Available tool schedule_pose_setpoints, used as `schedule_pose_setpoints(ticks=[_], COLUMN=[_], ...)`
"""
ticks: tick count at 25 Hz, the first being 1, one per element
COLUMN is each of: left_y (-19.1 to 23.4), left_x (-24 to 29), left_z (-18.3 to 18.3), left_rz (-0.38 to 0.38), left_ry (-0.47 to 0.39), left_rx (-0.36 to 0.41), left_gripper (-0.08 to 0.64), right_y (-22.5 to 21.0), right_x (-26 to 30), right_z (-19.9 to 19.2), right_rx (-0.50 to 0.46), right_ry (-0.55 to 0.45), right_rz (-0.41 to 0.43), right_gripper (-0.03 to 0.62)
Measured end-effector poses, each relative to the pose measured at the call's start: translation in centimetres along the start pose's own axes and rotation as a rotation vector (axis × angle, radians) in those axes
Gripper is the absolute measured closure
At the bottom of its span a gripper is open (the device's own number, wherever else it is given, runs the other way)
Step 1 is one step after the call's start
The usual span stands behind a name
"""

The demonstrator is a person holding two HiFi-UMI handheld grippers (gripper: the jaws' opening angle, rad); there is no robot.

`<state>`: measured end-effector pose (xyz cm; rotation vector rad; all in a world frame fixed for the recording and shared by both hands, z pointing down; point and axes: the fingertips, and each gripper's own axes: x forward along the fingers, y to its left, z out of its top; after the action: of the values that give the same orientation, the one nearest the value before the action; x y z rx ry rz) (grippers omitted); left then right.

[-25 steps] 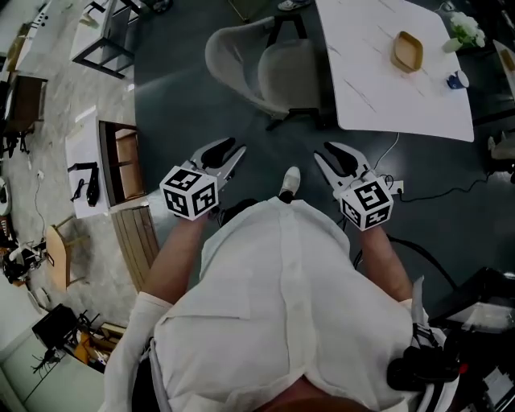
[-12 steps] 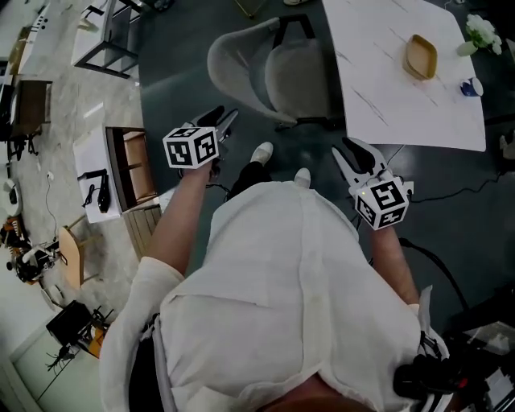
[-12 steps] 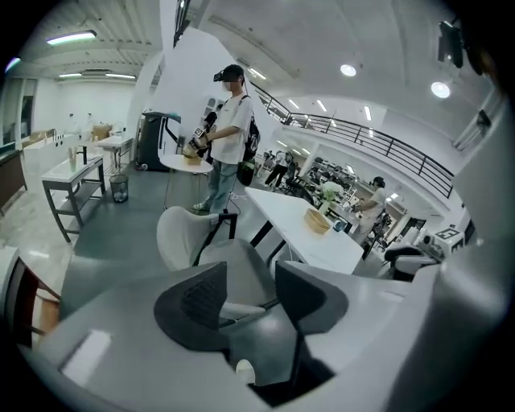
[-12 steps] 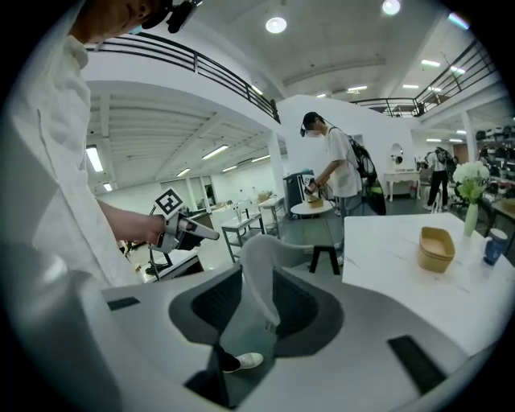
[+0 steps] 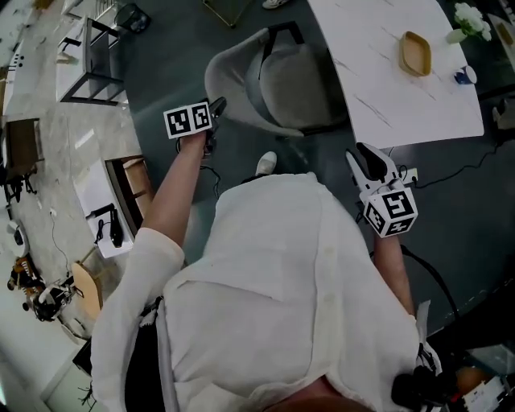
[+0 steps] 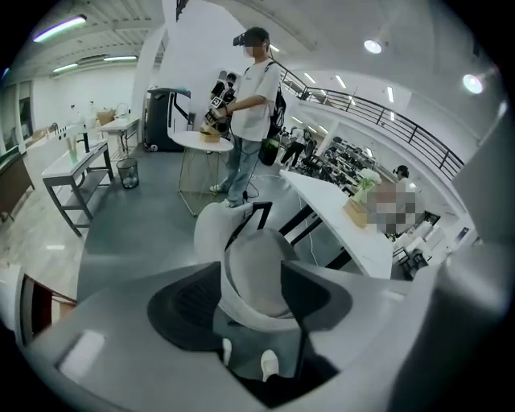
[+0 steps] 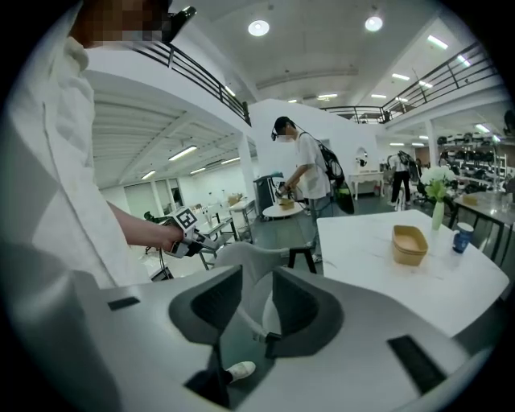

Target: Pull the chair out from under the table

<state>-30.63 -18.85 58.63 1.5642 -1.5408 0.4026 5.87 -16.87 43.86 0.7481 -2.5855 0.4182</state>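
Note:
A grey shell chair [image 5: 265, 76] stands with its seat partly under the white table [image 5: 378, 88]. My left gripper [image 5: 216, 105] reaches up beside the left edge of the chair's back. In the left gripper view its jaws are opening around the chair's curved back rim [image 6: 211, 229], and the pads [image 6: 310, 298] do not press on it. My right gripper [image 5: 366, 154] hangs lower right, near the table's front edge and apart from the chair. In the right gripper view its jaws [image 7: 257, 282] stand open and empty, with the chair [image 7: 249, 257] seen beyond.
On the table sit a wooden bowl [image 5: 415, 52], a blue cup [image 5: 460, 76] and a plant [image 5: 471, 16]. A cable [image 5: 451, 181] runs over the dark floor at right. Wooden crates [image 5: 129, 185] and a black frame [image 5: 92, 56] stand at left. Another person [image 6: 253, 105] stands by a round table.
My left gripper has moved forward to the chair's back and its jaws have spread. The person has stepped closer to the chair. My right gripper drifted slightly right.

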Motion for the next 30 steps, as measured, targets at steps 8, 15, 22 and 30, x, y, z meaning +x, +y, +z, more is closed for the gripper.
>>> schedule_pose_setpoints(ticks=[8,15,22,30], left_y=[4.9,7.2,9.4,8.1], left_x=[4.9,8.0,10.6,13.3], left_z=[0.8,1.3,-0.9,-2.5], left_rz=[-0.014,-0.009,-0.023,-0.036], left_ry=[0.117,0.202,0.296,0.359], left_rx=[-0.013,0.005,-0.035,-0.149], left_gripper=[0.330,0.307,0.299,0.395], right_y=[2.1,3.8,6.7,6.3], right_x=[1.4,2.7,3.4,2.7], right_z=[-0.1,0.2,-1.2,-1.9], right_rx=[0.059,0.099,0.134,0.178], right_ry=[0.017,0.023,0.031,0.046], right_rz=[-0.109,-0.177,-0.238,-0.272], right_gripper=[0.480,0.480,0.480,0.480])
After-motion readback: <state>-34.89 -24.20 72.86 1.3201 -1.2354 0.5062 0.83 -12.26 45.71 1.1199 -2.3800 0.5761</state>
